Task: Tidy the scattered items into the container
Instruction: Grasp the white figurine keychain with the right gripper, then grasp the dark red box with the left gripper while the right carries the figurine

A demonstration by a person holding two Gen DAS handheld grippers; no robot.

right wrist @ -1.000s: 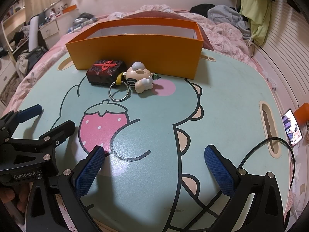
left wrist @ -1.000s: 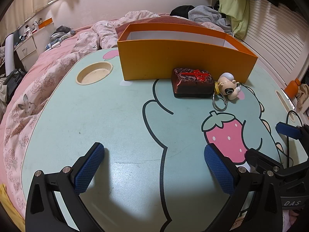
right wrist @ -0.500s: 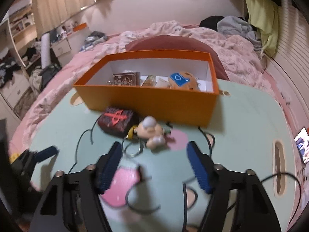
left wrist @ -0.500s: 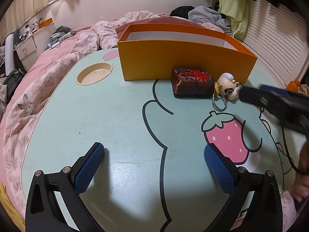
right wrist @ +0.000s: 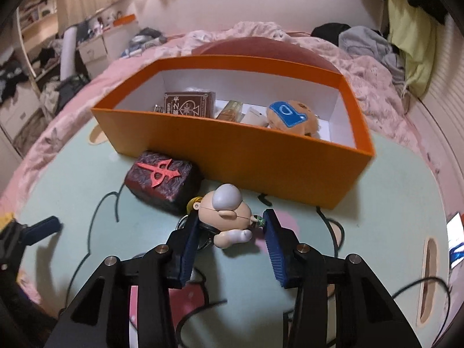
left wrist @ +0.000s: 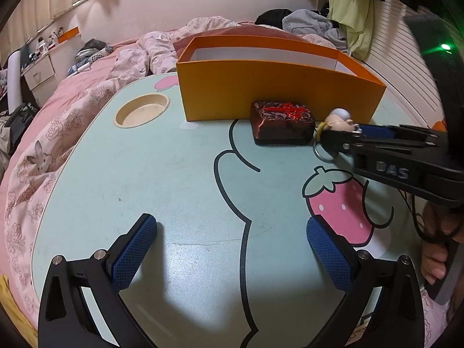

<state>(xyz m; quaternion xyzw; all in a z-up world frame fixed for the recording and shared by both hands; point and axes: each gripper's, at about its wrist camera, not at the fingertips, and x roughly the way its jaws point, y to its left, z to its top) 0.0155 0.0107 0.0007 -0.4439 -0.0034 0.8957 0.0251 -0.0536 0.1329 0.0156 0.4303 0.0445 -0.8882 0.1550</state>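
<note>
An orange box (right wrist: 261, 162) (left wrist: 272, 98) stands at the far side of the table and holds several small items. A dark red block with a red symbol (right wrist: 162, 179) (left wrist: 282, 121) lies against its front wall. A small doll keychain (right wrist: 229, 217) (left wrist: 339, 120) lies beside the block. My right gripper (right wrist: 232, 243) is open, its blue pads on either side of the doll, close to it. It shows in the left wrist view (left wrist: 348, 137) reaching in from the right. My left gripper (left wrist: 229, 249) is open and empty, low over the near table.
The mint table (left wrist: 174, 179) has a cartoon print, a round cup recess (left wrist: 142, 110) at the far left and a slot (right wrist: 429, 272) at the right. A black cable (right wrist: 406, 290) trails near the right. Pink bedding surrounds the table.
My right gripper has moved forward from the near table edge to the doll keychain and narrowed around it. My left gripper has not moved.
</note>
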